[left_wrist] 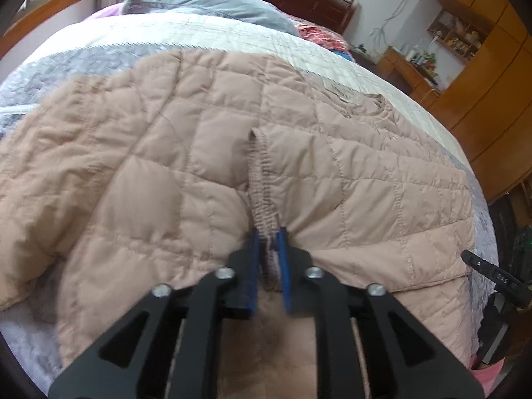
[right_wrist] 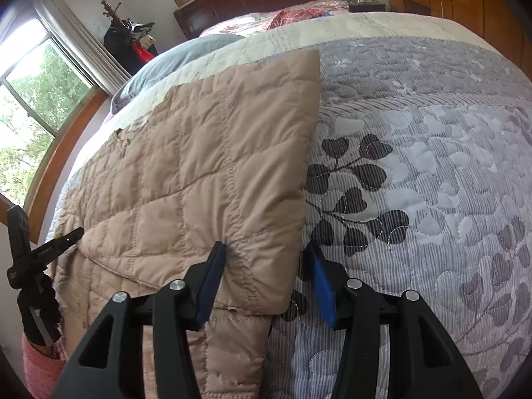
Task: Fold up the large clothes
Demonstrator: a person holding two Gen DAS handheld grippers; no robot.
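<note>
Now left tongs [left_wrist: 268, 232] pinching jacket [left_wrist: 206, 153] cuff; right tongs [right_wrist: 266, 252] spread, straddling jacket corner.

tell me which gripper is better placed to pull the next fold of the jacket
Left. The left gripper is already shut on the jacket at its ribbed hem, while the right gripper is open around a folded corner.

The left hand-held gripper [left_wrist: 268, 232] covers the near hem of the quilted jacket [left_wrist: 186, 153]; the lower frame edge cuts off that hem. In the right wrist view, the jacket's [right_wrist: 199, 173] lower part runs off the bottom edge. Items on the wall shelf [left_wrist: 460, 35] are too small to identify.
</note>
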